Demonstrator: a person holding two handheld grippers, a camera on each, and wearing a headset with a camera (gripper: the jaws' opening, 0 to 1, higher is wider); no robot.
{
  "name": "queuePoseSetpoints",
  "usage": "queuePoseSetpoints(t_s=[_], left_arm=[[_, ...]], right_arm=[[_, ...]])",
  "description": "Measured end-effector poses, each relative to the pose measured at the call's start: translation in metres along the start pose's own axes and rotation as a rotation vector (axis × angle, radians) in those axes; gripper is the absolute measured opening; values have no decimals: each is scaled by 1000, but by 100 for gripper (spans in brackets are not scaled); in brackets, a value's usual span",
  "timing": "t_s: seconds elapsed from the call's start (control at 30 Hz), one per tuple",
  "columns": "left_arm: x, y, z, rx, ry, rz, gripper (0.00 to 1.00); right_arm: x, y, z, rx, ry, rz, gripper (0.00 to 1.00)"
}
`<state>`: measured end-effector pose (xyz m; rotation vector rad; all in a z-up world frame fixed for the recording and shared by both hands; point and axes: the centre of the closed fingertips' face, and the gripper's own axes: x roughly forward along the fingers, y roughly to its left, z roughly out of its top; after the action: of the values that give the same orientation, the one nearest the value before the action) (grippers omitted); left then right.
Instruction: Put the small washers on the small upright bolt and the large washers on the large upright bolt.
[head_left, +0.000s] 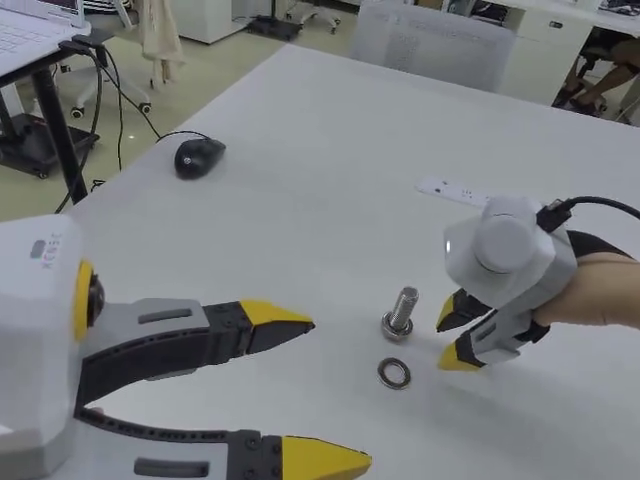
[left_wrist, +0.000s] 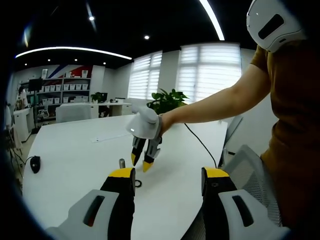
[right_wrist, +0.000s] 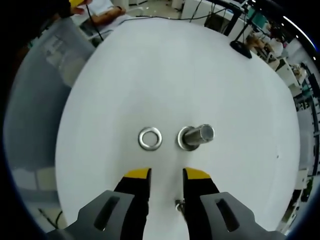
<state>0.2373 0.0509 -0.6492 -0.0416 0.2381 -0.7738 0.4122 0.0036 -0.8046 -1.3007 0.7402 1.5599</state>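
A steel bolt (head_left: 400, 311) stands upright on its head in the middle of the white table (head_left: 300, 180). One loose washer (head_left: 394, 373) lies flat just in front of it. My right gripper (head_left: 455, 338) hovers right beside both, tips pointing down and slightly apart, holding nothing. In the right gripper view the washer (right_wrist: 150, 138) and bolt (right_wrist: 196, 136) sit side by side just beyond the right gripper (right_wrist: 167, 175). A small dark item (right_wrist: 177, 202) lies between the jaws; I cannot tell what it is. My left gripper (head_left: 320, 390) stands wide open, empty, left of the bolt (left_wrist: 121, 163).
A black mouse (head_left: 200, 156) with its cable lies at the table's left side. A white power strip (head_left: 455, 190) lies beyond the right gripper. A grey chair (head_left: 430, 45) stands at the far edge, and a laptop stand (head_left: 40, 60) is off to the left.
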Motion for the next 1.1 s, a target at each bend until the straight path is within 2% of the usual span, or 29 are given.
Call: queuePoseSetpoints(t_s=[0.2, 0.33, 0.6, 0.87, 0.9, 0.97, 1.03, 1.1], left_arm=[[-2, -3, 0, 6, 0, 1, 52], [-4, -3, 0, 4, 0, 3, 52], [-7, -1, 0, -2, -5, 14, 52], [-6, 3, -2, -12, -6, 24, 52], [-6, 3, -2, -14, -8, 25, 52], [-6, 4, -3, -15, -7, 27, 52], [-6, 5, -3, -18, -7, 29, 52], [-6, 5, -3, -20, -8, 32, 52]], right_arm=[[4, 10, 6, 18, -20, 8, 26], [8, 16, 15, 24, -47, 18, 26], [20, 18, 30, 22, -77, 38, 30], [32, 24, 34, 9, -65, 71, 33], [32, 26, 32, 10, -58, 90, 33], [32, 24, 34, 17, -70, 86, 32], [33, 28, 33, 45, -70, 117, 31], [32, 26, 33, 34, -79, 105, 31]])
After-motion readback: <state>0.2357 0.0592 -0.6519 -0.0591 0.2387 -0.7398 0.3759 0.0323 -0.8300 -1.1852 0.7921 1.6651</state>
